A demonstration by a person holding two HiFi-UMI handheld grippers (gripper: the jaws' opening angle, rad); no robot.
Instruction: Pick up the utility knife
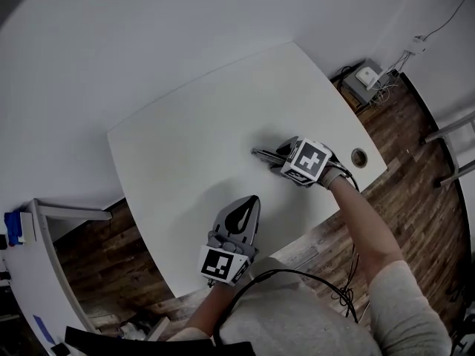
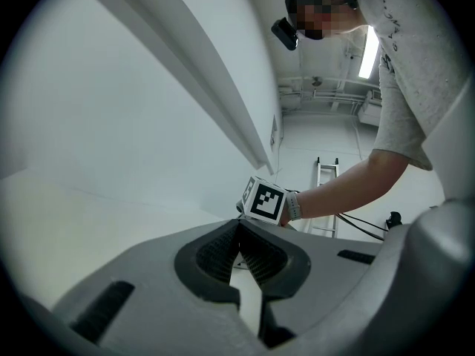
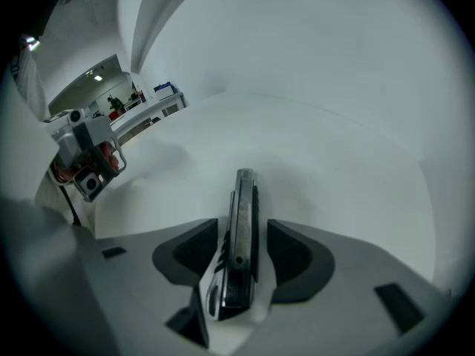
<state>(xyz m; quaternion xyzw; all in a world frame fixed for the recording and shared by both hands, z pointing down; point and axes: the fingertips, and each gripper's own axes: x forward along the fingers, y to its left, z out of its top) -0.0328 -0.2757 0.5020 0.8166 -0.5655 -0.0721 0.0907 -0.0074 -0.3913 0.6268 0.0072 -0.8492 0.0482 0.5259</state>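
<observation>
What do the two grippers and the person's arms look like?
Both the left gripper and the right gripper are grey plastic with black ribbed pads. Each carries a white cube with black square markers. A black cable trails behind. The person wears a grey short-sleeved shirt and a pale wristband.

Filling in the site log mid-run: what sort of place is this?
Likely an office or lab workroom: a white table on a wood-plank floor, with a ceiling strip light overhead.
</observation>
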